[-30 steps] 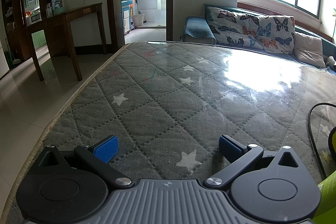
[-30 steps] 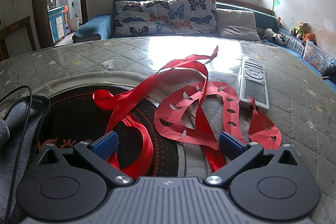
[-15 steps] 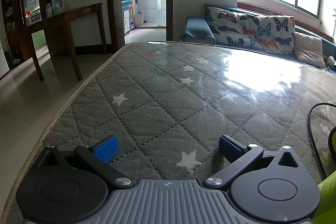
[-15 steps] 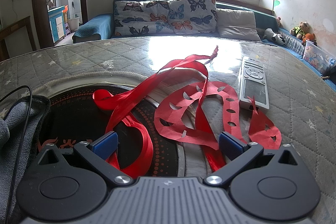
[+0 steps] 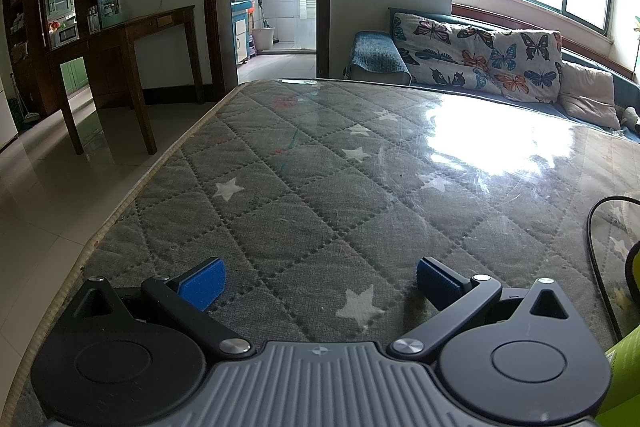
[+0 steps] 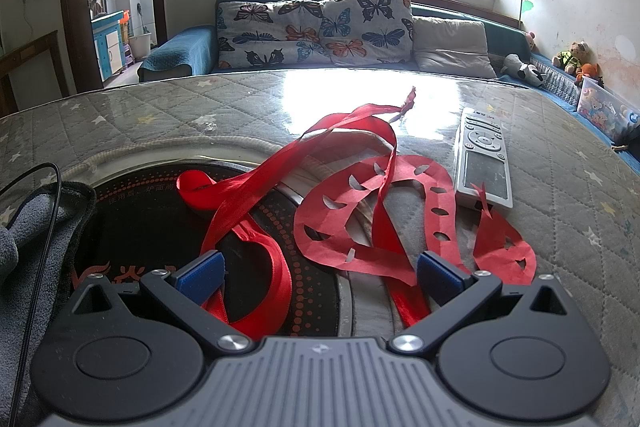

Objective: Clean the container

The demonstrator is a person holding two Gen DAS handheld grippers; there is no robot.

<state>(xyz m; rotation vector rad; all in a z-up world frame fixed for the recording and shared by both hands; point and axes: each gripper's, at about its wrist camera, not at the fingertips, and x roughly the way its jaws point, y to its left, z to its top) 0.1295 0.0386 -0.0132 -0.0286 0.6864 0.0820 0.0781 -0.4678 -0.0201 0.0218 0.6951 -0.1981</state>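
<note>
Left wrist view shows the left gripper (image 5: 318, 281) spread wide with nothing between its blue ribbed pads, low over a quilted grey table cover (image 5: 304, 187) stitched in diamonds with white stars, under a glossy clear sheet that mirrors the window. The cover's corded left edge (image 5: 132, 203) drops to a tiled floor, and the cloth ahead lies bare to the far rim; a thin black cable (image 5: 596, 251) loops in at the right. In the right wrist view the right gripper (image 6: 318, 277) is equally wide apart and holds nothing. Before it sits the container (image 6: 160, 223), a round black tray with an orange dotted border and a pale metallic rim, partly draped with a satiny red ribbon (image 6: 256, 187). Flat red paper cut-outs (image 6: 360, 211) with leaf-shaped holes overlap its right rim and touch a slim silver remote (image 6: 484, 163). A nubby grey towel (image 6: 36, 227) covers the tray's left edge.
</note>
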